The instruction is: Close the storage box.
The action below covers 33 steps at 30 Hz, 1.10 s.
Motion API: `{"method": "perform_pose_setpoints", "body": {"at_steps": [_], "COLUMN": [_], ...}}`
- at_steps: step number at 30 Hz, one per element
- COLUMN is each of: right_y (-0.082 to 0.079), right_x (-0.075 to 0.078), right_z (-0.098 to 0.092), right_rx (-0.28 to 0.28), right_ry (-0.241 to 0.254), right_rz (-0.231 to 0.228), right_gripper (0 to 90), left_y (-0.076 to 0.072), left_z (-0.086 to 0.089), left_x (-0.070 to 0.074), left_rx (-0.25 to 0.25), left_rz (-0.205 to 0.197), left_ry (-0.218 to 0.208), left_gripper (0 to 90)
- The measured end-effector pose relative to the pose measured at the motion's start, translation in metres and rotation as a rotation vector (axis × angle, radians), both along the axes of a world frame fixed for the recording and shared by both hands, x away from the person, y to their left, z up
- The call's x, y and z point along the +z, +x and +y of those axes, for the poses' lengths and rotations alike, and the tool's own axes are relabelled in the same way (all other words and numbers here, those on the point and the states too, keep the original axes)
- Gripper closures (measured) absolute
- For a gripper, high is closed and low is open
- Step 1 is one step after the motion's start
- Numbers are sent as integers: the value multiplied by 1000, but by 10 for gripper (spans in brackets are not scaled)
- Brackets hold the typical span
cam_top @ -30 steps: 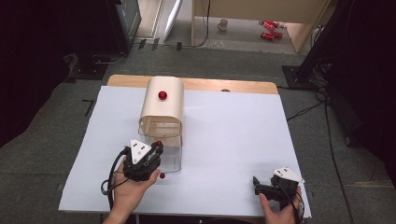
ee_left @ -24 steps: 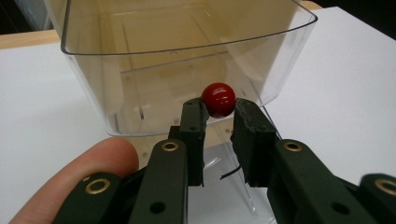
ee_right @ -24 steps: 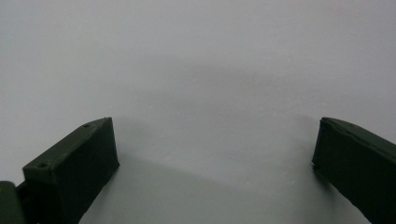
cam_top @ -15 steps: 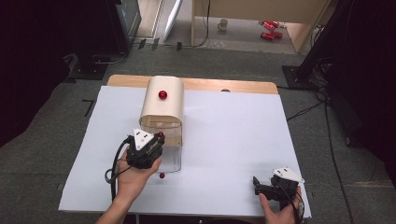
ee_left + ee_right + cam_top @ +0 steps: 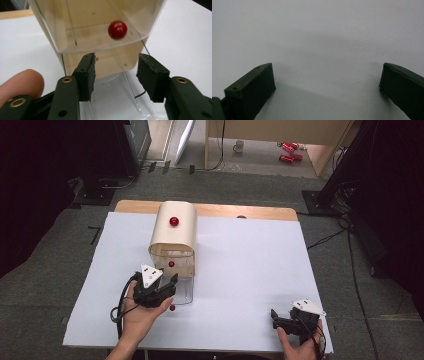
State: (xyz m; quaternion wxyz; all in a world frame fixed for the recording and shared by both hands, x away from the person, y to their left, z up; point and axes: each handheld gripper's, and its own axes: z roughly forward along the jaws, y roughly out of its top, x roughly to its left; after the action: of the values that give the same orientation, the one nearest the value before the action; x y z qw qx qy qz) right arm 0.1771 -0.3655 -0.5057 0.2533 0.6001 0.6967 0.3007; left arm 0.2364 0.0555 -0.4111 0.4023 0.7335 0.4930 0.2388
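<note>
A beige arched box (image 5: pixel 173 235) with a red knob (image 5: pixel 173 221) on top stands on the white sheet, and a clear plastic section (image 5: pixel 185 290) juts from its front. My left gripper (image 5: pixel 171 281) sits at that clear front. Its jaws have just been opening and now stand open with nothing between them (image 5: pixel 116 61). A red ball (image 5: pixel 117 30), slightly blurred, lies beyond the fingertips inside the clear housing (image 5: pixel 100 37); from above that ball (image 5: pixel 171 264) is under the arch. Another red ball (image 5: pixel 172 308) rests on the sheet by my left hand. My right gripper (image 5: pixel 276 318) rests open near the front right, over bare white sheet (image 5: pixel 327 72).
The white sheet (image 5: pixel 250 270) covers a wooden table (image 5: pixel 240 211) whose far edge shows behind the box. Dark carpet surrounds the table, with cables, stands and a wooden cabinet farther back. A fingertip (image 5: pixel 20 83) of my left hand shows beside the left jaw.
The left gripper moved slightly toward the box, then its jaws opened and the red ball it held left them, into the clear housing. The right gripper stayed still.
</note>
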Motion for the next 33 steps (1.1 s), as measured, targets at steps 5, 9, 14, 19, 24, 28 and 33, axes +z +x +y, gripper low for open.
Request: {"method": "perform_pose_setpoints", "body": {"at_steps": [5,9,14,19,24,28,33], "right_y": [0,0,0,0,0,0,0], "right_x": [0,0,0,0,0,0,0], "right_z": [0,0,0,0,0,0,0], "right_rx": [0,0,0,0,-1,0,0], "right_ry": [0,0,0,0,0,-1,-1], "right_rz": [0,0,0,0,0,0,0], "right_gripper": [0,0,0,0,0,0,0], "left_y": [-15,-28,-39,-49,-58,-65,-74], "left_z": [6,9,15,17,17,15,12], "left_x": [-4,-7,-10,-17,-22,-24,-28], "left_rx": [-2,1,15,20,25,30,25], "left_rz": [18,17,15,24,49,44,46], "left_ry": [-17,-2,8,12,1,6,16], "left_gripper": [411,383,360,348,345,345,345]}}
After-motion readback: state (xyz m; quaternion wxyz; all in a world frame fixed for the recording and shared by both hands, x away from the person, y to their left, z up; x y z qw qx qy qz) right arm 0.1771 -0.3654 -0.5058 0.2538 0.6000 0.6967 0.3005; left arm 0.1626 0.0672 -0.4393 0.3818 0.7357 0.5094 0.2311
